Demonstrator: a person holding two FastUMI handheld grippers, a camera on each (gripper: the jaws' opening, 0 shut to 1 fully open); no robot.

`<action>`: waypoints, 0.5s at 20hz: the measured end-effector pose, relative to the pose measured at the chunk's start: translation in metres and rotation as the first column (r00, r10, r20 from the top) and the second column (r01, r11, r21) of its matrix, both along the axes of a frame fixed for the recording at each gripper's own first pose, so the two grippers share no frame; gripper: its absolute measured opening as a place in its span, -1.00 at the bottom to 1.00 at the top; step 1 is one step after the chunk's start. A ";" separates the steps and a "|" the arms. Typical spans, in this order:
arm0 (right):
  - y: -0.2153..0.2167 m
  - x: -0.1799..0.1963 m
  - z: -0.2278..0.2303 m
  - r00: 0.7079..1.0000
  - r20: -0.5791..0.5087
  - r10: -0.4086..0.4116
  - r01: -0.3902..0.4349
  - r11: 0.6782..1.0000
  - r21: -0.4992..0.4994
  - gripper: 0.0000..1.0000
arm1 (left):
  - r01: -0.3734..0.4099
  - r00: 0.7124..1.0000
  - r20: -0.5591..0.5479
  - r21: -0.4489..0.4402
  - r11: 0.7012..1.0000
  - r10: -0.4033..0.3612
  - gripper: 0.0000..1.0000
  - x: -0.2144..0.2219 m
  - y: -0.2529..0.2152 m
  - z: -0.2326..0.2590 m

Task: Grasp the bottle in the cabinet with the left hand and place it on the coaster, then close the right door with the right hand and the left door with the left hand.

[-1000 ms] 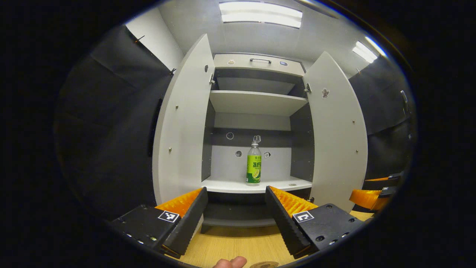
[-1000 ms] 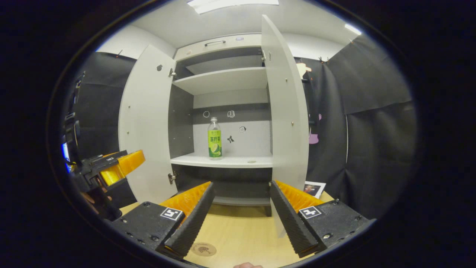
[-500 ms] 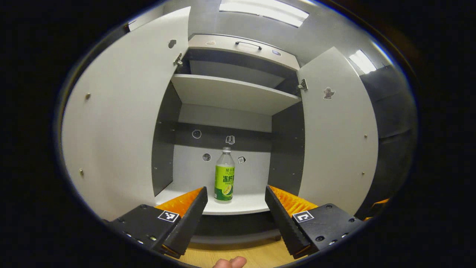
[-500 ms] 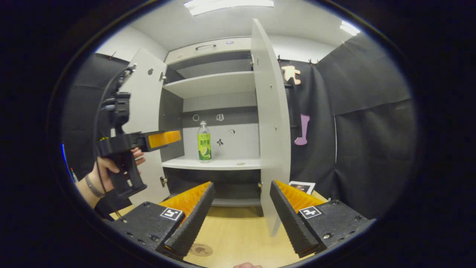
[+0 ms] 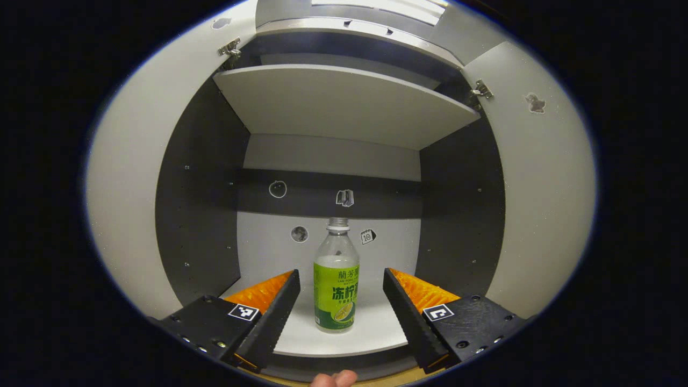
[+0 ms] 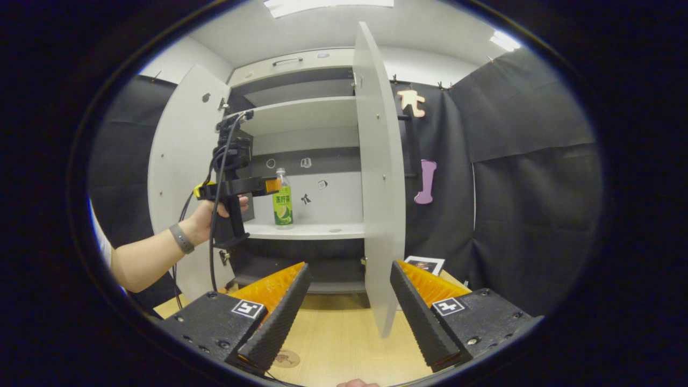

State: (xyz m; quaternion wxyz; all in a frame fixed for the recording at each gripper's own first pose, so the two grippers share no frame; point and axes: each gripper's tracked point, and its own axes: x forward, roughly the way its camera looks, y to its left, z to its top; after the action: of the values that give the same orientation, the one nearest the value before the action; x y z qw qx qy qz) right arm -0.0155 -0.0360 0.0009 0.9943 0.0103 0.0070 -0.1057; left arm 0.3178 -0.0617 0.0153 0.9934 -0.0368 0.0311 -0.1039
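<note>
Two fingers of the left gripper point(image 5: 338, 301) are spread wide, and the green-labelled bottle point(image 5: 337, 279) stands dead ahead at twelve o'clock, framed right in the gap between them. It is upright on the lower cabinet shelf point(image 5: 371, 336), long axis vertical, cap up, near the shelf's front edge. Neither finger touches it yet; from the right gripper view the left gripper point(image 6: 271, 185) sits level with the upper half of the bottle point(image 6: 282, 201), its tip right beside it, held by a hand point(image 6: 207, 217) reaching in from nine o'clock. So the left gripper is plainly the nearer one. My read: a short push straight forward puts the label between the fingers, then they shut across the bottle's width.

Over on the other side, the right gripper point(image 6: 348, 301) hangs back over the wooden worktop point(image 6: 338, 344), fingers wide apart, holding nothing. The right door point(image 6: 379, 177) stands open edge-on at twelve o'clock to it, the left door point(image 6: 177, 177) open at ten. The coaster point(image 6: 286, 358) lies on the worktop low at seven o'clock, well apart from the bottle.
</note>
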 end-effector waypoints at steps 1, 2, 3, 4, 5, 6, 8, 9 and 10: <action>-0.001 0.001 -0.001 1.000 -0.005 -0.004 0.004 1.000 0.000 0.97 | -0.005 1.000 -0.013 0.006 1.000 0.005 0.89 0.008 -0.001 -0.005; -0.002 0.002 -0.002 1.000 -0.009 -0.007 0.007 1.000 0.001 0.89 | -0.012 1.000 -0.020 0.009 1.000 0.012 0.90 0.015 -0.001 -0.010; -0.003 0.004 -0.002 1.000 -0.010 -0.010 0.010 1.000 0.002 0.97 | -0.019 1.000 -0.019 0.011 1.000 0.019 0.90 0.022 -0.001 -0.013; -0.004 0.005 -0.003 1.000 -0.012 -0.013 0.013 1.000 0.004 0.89 | -0.030 0.999 -0.018 0.018 0.999 0.031 0.89 0.028 0.001 -0.015; -0.005 0.006 -0.004 1.000 -0.014 -0.014 0.014 1.000 0.006 0.89 | -0.044 0.999 -0.021 0.028 0.999 0.044 0.90 0.033 0.003 -0.019; -0.005 0.008 -0.005 1.000 -0.016 -0.014 0.014 1.000 0.006 0.89 | -0.054 0.998 -0.030 0.033 0.998 0.055 0.89 0.040 0.005 -0.024; -0.006 0.010 -0.006 1.000 -0.017 -0.016 0.016 1.000 0.009 0.97 | -0.050 0.997 -0.053 0.025 0.998 0.052 0.89 0.048 0.004 -0.032; -0.007 0.012 -0.007 1.000 -0.018 -0.017 0.017 1.000 0.013 0.97 | -0.047 0.997 -0.058 0.022 0.999 0.048 0.89 0.049 0.001 -0.034; -0.007 0.013 -0.008 1.000 -0.019 -0.017 0.018 1.000 0.016 0.89 | -0.047 0.997 -0.061 0.024 0.999 0.048 0.89 0.051 0.001 -0.035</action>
State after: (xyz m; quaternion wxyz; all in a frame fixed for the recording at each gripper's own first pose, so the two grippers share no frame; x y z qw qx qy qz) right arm -0.0024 -0.0431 -0.0069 0.9931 0.0176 0.0173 -0.1144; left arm 0.3690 -0.0607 -0.0200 0.9945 -0.0294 0.0620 -0.0787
